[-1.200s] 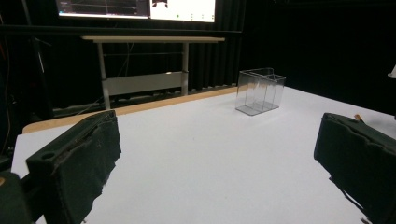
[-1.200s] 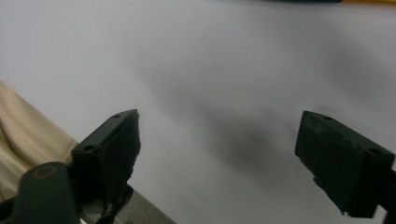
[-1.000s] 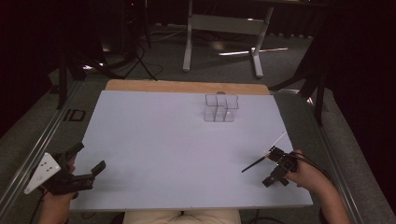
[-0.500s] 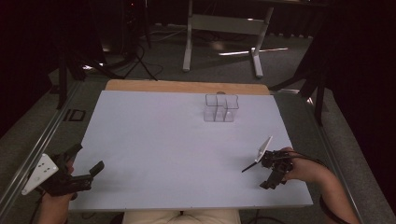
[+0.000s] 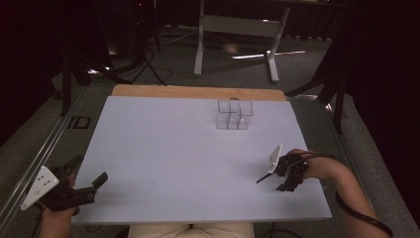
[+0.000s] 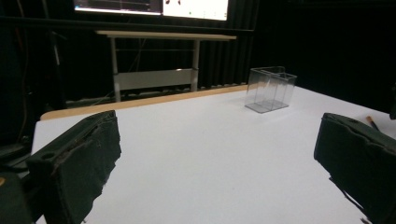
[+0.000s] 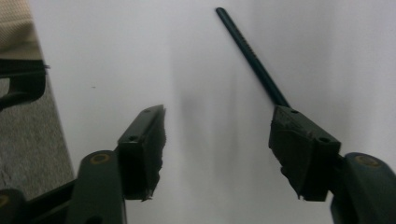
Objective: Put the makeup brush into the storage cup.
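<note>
A thin dark pencil (image 5: pixel 263 177) lies on the white table (image 5: pixel 173 148) at the right. My right gripper (image 5: pixel 281 177) hovers over its near end. In the right gripper view the pencil (image 7: pixel 252 58) runs from the top down under the tip of the right-hand jaw. The right gripper (image 7: pixel 218 114) is open; its jaws have just been closing, with bare table between the pads. My left gripper (image 5: pixel 89 171) rests at the table's near left corner, open and holding nothing. The left gripper (image 6: pixel 218 126) faces a clear compartment box (image 6: pixel 270 88).
The clear box (image 5: pixel 234 114) stands at the far middle of the table, near a wooden strip (image 5: pixel 198 92) along the far edge. A metal rail (image 5: pixel 34 163) runs along the left side. A desk frame (image 5: pixel 237 29) stands on the floor behind.
My right hand has shifted left along the pencil, covering more of it, and its jaws stand narrower. The left hand has kept still.
</note>
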`<state>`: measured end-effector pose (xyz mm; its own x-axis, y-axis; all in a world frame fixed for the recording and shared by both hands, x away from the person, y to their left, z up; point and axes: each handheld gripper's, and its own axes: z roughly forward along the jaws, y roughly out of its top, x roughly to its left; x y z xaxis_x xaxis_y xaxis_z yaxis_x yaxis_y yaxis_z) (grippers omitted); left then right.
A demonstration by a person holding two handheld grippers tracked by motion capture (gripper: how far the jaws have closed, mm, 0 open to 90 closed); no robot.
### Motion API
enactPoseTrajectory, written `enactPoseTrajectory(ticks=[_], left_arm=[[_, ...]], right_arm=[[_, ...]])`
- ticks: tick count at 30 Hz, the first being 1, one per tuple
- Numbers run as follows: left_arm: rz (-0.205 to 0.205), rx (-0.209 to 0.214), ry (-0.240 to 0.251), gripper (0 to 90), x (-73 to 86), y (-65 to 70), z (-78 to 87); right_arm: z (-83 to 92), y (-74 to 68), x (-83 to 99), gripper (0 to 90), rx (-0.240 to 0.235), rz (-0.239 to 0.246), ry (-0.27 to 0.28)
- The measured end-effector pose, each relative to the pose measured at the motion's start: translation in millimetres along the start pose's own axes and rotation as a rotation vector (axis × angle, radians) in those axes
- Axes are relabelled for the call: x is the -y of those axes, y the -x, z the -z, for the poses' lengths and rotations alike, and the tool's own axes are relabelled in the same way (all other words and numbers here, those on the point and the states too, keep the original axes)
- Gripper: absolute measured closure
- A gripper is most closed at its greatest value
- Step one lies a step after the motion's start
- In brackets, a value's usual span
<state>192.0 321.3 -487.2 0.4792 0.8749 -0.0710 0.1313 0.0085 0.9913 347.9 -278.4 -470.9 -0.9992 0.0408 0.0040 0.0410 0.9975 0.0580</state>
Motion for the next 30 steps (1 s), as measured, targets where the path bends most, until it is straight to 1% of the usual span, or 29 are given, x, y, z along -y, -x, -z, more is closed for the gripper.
enactPoseTrajectory(ticks=[1,2,3,4,5,6,8,9,11,12,13,14,16,17,18,19,22,23,25,26,28,30], left_arm=[[-0.002,-0.007,-0.001,1.0,0.2,-0.1,1.1],[-0.002,-0.007,-0.001,1.0,0.2,-0.1,1.1],[0.002,-0.019,0.000,1.0,0.5,0.0,3.2],[0.002,-0.024,-0.001,1.0,0.8,-0.1,4.1],[0.002,-0.032,-0.005,1.0,1.1,-0.2,5.4],[0.004,-0.037,-0.007,1.0,1.5,-0.3,6.7],[0.002,-0.050,-0.014,1.0,2.2,-0.7,9.5],[0.004,-0.058,-0.013,1.0,2.7,-1.0,11.4],[0.010,-0.073,-0.014,1.0,3.7,-1.7,13.8],[0.012,-0.077,-0.015,1.0,4.1,-1.8,14.6],[0.013,-0.083,-0.017,1.0,4.5,-2.0,15.6],[0.013,-0.088,-0.019,1.0,5.0,-2.1,16.6],[0.013,-0.097,-0.022,1.0,5.4,-2.2,18.8],[0.014,-0.100,-0.022,1.0,5.7,-2.2,20.1],[0.015,-0.106,-0.023,1.0,5.9,-2.3,21.4],[0.016,-0.110,-0.022,1.0,6.2,-2.3,22.7],[0.018,-0.126,-0.023,1.0,6.7,-2.9,26.7],[0.019,-0.130,-0.022,1.0,6.9,-3.0,27.9],[0.021,-0.138,-0.024,1.0,7.3,-3.0,29.8],[0.020,-0.140,-0.026,1.0,7.5,-3.1,30.6],[0.021,-0.145,-0.027,1.0,7.8,-3.0,31.8],[0.019,-0.150,-0.030,1.0,8.1,-3.1,32.7]], right_arm=[[-0.5,2.6,-0.9,40.8,0.017,0.018,-0.005],[-0.5,2.6,-0.9,40.8,0.017,0.018,-0.005],[-0.7,5.3,-1.6,40.5,0.024,0.035,-0.006],[-1.6,10.1,-3.3,38.2,0.026,0.041,-0.007],[-1.8,11.7,-4.1,37.0,0.025,0.041,-0.004],[-2.6,14.0,-5.4,33.2,0.022,0.047,-0.001],[-5.3,16.6,-7.9,28.7,0.030,0.056,-0.019],[-6.2,17.6,-9.1,32.3,0.034,0.067,-0.022],[-6.4,20.4,-11.6,34.9,0.034,0.088,-0.025],[-6.1,21.6,-12.7,41.8,0.031,0.116,-0.017],[-5.8,22.2,-13.3,42.6,0.027,0.133,-0.009],[-5.1,22.8,-14.2,44.0,0.018,0.132,-0.004],[-4.7,25.8,-15.7,52.9,0.002,0.160,0.012],[-5.3,27.2,-16.4,53.5,-0.009,0.166,0.022],[-5.8,27.5,-16.9,58.3,-0.014,0.174,0.030],[-6.5,28.1,-17.2,59.5,-0.027,0.174,0.031],[-11.2,30.9,-18.7,59.9,-0.018,0.204,0.015],[-13.1,31.8,-19.0,61.2,-0.008,0.228,0.012],[-15.7,33.0,-18.9,62.0,-0.017,0.267,0.013],[-16.6,32.8,-19.2,63.4,-0.018,0.282,-0.005],[-18.0,33.9,-19.6,66.9,-0.008,0.325,-0.014],[-18.8,34.9,-19.9,68.0,-0.005,0.378,-0.020]])
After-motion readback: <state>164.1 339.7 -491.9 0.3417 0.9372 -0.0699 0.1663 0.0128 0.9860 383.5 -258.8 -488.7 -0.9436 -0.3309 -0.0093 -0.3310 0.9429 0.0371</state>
